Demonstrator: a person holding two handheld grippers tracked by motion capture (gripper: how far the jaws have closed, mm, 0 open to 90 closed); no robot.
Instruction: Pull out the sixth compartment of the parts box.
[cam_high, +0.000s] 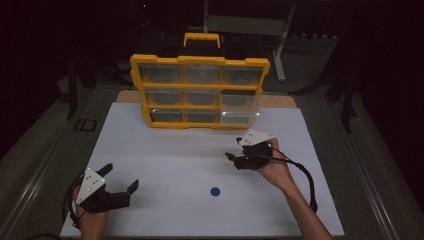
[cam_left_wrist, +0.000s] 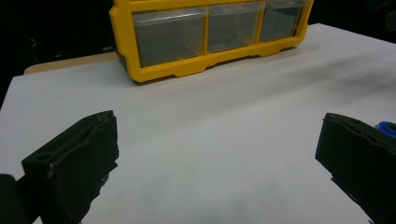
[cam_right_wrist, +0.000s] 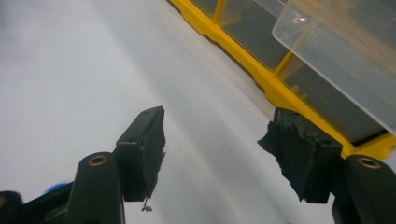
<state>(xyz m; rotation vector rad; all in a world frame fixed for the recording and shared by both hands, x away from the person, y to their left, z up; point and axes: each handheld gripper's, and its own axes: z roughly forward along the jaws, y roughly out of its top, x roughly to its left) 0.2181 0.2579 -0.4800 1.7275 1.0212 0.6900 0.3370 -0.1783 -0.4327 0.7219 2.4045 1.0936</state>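
A yellow organizer (cam_high: 200, 87) with several clear drawers stands upright at the back of the white board (cam_high: 165, 160). Its lower right drawer (cam_high: 240, 107) is pulled out part way. A small blue round piece (cam_high: 215, 190) lies flat near the front middle of the board. My left gripper (cam_high: 121, 176) rests at the front left, open wide, jaws pointing right toward the blue piece (cam_left_wrist: 387, 128). My right gripper (cam_high: 234, 149) hovers just in front of the pulled-out drawer (cam_right_wrist: 345, 56), open, nothing between its jaws.
The organizer's yellow frame (cam_right_wrist: 261, 70) runs close along the right gripper's far jaw. A wooden panel edge (cam_left_wrist: 65, 63) shows behind the board. Dark floor and a metal stand (cam_high: 280, 55) lie beyond the organizer. Bare white board stretches between the two grippers.
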